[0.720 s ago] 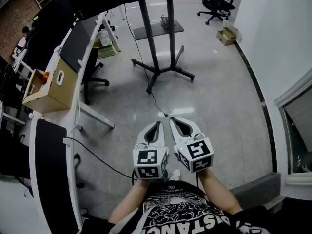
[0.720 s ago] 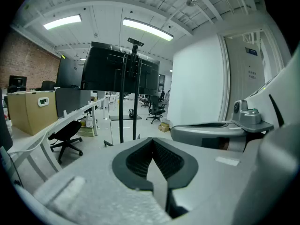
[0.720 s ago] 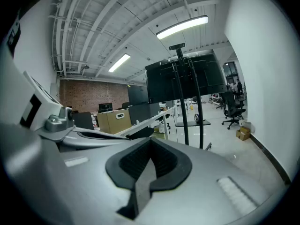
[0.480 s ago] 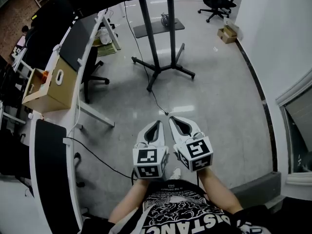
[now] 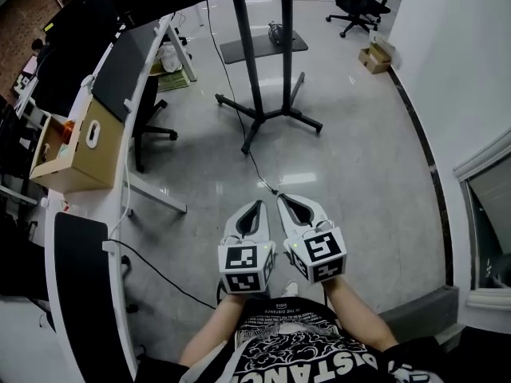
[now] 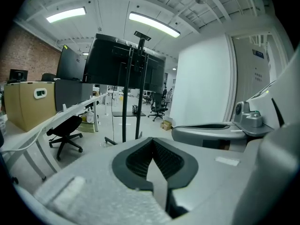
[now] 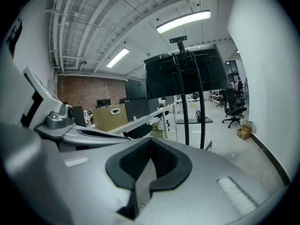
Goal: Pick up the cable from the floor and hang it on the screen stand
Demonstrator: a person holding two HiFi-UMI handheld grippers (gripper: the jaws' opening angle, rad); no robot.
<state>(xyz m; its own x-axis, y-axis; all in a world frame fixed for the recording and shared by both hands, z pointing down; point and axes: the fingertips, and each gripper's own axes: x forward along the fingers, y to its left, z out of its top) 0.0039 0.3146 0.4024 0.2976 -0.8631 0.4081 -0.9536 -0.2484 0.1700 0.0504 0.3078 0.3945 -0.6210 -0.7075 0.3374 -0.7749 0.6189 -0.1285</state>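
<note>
Approach comes first: left gripper (image 5: 255,206) and right gripper (image 5: 283,200) hang with jaws pressed together, empty. Black cable (image 5: 252,163) lies on the floor (image 5: 359,174), trailing from the far screen stand (image 5: 248,46) to just beyond their tips; open one gripper before reaching down.

A cardboard box (image 5: 76,146) sits on the white desk (image 5: 84,204), a black office chair (image 5: 146,106) beside it.

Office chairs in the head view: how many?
2. One office chair sits at the desk on the left; the other stands at the top right near the wall. More may hide behind the desks.
</note>
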